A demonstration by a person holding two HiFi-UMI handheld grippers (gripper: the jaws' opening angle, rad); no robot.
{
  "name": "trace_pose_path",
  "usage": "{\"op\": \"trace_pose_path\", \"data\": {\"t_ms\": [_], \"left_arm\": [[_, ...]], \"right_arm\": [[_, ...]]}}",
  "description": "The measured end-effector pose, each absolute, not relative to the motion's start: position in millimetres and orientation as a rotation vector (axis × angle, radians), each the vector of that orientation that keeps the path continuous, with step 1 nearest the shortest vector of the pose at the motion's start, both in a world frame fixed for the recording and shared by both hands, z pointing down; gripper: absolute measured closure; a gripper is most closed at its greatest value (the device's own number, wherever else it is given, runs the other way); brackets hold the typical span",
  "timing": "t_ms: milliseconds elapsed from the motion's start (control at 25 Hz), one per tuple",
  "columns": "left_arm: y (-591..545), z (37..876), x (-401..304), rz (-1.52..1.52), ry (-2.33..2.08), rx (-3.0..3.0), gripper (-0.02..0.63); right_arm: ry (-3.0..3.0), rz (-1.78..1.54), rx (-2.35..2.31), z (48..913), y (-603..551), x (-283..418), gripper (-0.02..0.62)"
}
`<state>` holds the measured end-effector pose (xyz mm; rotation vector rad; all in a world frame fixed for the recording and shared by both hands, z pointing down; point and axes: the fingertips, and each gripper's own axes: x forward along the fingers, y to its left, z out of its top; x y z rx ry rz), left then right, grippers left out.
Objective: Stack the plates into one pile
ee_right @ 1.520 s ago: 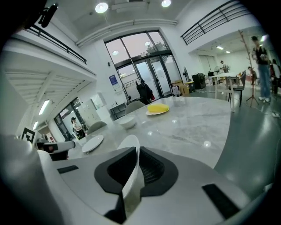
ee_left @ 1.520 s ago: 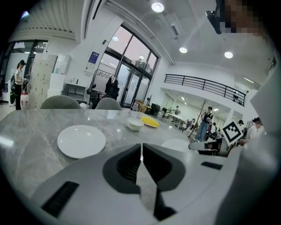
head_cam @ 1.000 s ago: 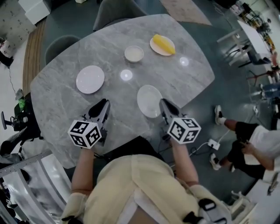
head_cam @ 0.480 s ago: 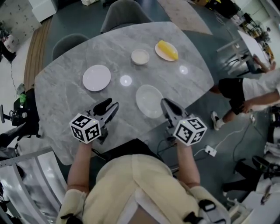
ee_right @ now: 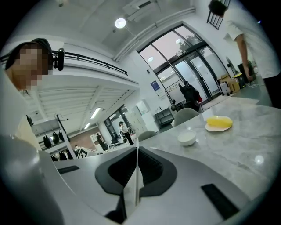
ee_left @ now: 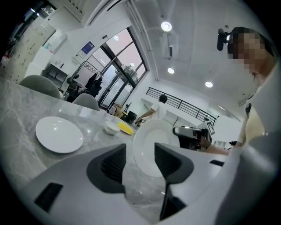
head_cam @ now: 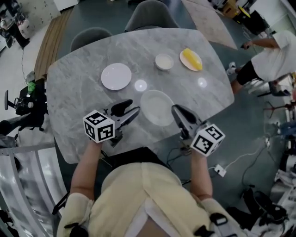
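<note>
A grey marble table (head_cam: pixel 83 92) fills the middle of an open hall. The right gripper (head_cam: pixel 177 111) is pinched tight on the rim of the near plate (head_cam: pixel 156 107), which seems tilted up off the tabletop. The left gripper (head_cam: pixel 128 109) sits just beside that plate, its jaws opening with nothing between them. A second plate (head_cam: pixel 116 76) lies farther back on the left, well apart from a small bowl (head_cam: pixel 164 61).

Marble table (head_cam: pixel 78 88), two grey chairs (head_cam: pixel 150 14)
</note>
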<state>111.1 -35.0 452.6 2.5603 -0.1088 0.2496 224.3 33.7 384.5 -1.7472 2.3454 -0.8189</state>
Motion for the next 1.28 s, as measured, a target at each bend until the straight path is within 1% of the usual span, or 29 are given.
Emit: {"op": "trace_pose_path", "data": {"t_ms": [280,520,960,1040,1160,1200,1280], "left_arm": [[-46,451,111,0.2,-0.14,2.532,0.422],[-51,456,112,0.241,-0.205,2.549,0.422],[-65,462,92,0.242,-0.431,2.545,0.431],[-68,464,88,0.24,-0.502,2.534,0.456],[-71,466,77,0.23,-0.627,2.517,0.536],[-72,466,74,0.227,-0.664,2.512,0.554],[-72,464,67,0.232,-0.726,2.505,0.558]], "right_arm": [[2.423,-0.829,-1.624,383,20,216,0.581],[2.497,-0.853,-1.493,382,5,207,0.581],[2.602,-0.923,-1.308,400,-28,197,0.581],[2.623,-0.926,-1.277,403,-32,196,0.581],[2.646,-0.933,-1.233,406,-36,196,0.581],[2.652,-0.935,-1.218,406,-38,195,0.581],[2.674,-0.931,-1.189,406,-43,192,0.581]]}}
